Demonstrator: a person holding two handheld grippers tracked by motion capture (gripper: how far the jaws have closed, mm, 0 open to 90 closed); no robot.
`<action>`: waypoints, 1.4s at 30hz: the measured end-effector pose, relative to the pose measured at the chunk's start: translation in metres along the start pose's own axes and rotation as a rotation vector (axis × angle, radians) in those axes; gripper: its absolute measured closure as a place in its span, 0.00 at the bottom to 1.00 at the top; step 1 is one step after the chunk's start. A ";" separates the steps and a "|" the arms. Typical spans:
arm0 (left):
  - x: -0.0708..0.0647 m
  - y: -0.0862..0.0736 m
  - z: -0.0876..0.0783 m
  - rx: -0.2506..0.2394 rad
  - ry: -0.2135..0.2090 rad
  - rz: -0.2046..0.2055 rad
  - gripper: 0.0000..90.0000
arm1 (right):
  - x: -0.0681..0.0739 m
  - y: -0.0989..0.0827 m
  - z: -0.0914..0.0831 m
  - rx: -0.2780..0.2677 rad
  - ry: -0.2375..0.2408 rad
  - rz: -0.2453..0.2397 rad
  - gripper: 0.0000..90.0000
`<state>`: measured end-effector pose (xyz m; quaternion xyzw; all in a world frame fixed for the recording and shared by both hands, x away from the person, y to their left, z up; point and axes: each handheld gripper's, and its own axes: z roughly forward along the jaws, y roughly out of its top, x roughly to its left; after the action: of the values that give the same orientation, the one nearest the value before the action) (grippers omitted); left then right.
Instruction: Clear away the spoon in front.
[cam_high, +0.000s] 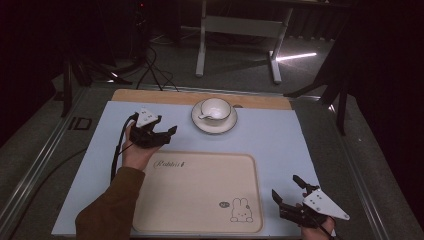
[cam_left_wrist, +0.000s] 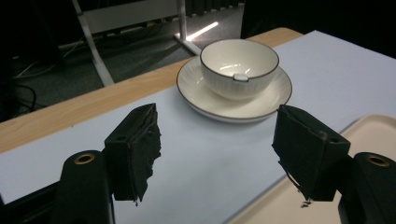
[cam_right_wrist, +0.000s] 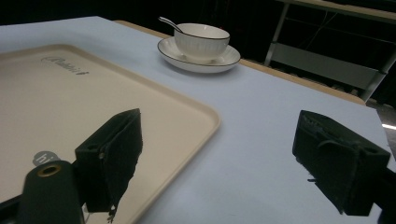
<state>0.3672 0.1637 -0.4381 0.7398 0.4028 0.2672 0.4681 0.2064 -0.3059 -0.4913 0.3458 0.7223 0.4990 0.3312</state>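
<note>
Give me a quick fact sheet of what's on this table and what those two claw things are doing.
Surface: pale blue mat on a wooden table
Cup: white cup standing on a white saucer, at the far side of the mat
Spoon: a spoon rests in the cup
Tray: cream tray with a rabbit drawing, nothing on it
Left gripper: left gripper open, aimed toward the cup, holding nothing
Right gripper: right gripper open, right of the tray, holding nothing

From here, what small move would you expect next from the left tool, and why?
Probably a short advance toward the cup and saucer: the left tool is open, aimed at them, and holds nothing. The tray sits bare beside it.
</note>
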 end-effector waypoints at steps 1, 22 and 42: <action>0.000 0.000 0.000 0.000 0.000 0.000 0.34 | 0.000 0.000 0.000 0.000 0.000 0.000 0.17; 0.002 0.028 0.034 -0.011 -0.005 0.011 0.37 | -0.003 0.000 -0.001 -0.019 0.040 0.023 0.17; -0.007 0.035 0.084 0.050 -0.033 0.037 0.41 | -0.007 0.000 -0.004 -0.039 0.045 0.041 0.17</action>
<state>0.4411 0.1095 -0.4415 0.7628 0.3880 0.2534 0.4510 0.2064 -0.3135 -0.4892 0.3426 0.7124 0.5274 0.3113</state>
